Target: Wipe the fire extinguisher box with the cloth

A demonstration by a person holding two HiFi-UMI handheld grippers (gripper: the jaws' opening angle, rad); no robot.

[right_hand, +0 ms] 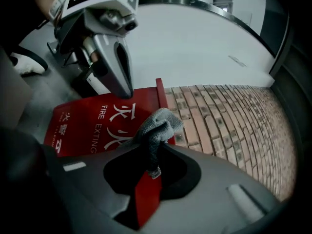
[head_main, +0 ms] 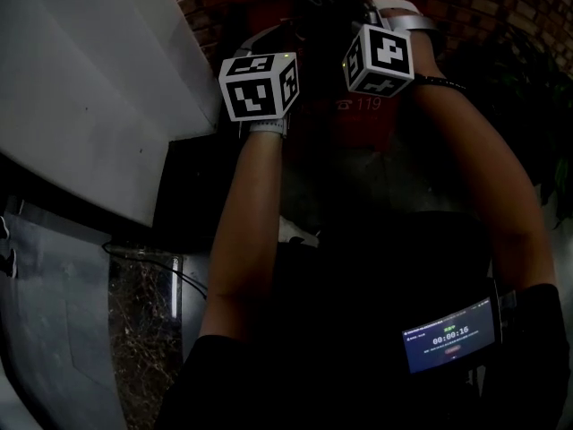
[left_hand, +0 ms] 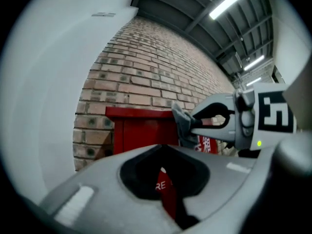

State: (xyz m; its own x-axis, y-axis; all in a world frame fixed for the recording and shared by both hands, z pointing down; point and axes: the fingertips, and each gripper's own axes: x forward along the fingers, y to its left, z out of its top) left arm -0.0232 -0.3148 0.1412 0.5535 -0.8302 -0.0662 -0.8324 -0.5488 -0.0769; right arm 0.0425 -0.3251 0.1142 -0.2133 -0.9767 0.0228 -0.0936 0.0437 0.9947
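Note:
The red fire extinguisher box (right_hand: 92, 123) with white lettering is mounted on a brick wall (left_hand: 146, 77). It also shows dimly at the top of the head view (head_main: 358, 115). My right gripper (right_hand: 153, 145) is shut on a bunched grey cloth (right_hand: 158, 128), which rests against the box's upper right part. The left gripper view shows the same cloth (left_hand: 183, 126) pinched at the right gripper's (left_hand: 187, 123) tips. My left gripper (left_hand: 163, 147) is shut and holds nothing, with the box (left_hand: 141, 133) just ahead. Its fingers (right_hand: 122, 77) hang over the box front, left of the cloth.
A white wall panel (head_main: 89, 88) runs along the left, beside a dark cabinet (head_main: 188, 186). Dark foliage (head_main: 528, 88) stands at the right. A lit screen (head_main: 450, 336) is strapped to the person's right forearm. Cables (head_main: 152, 262) lie on the ground below.

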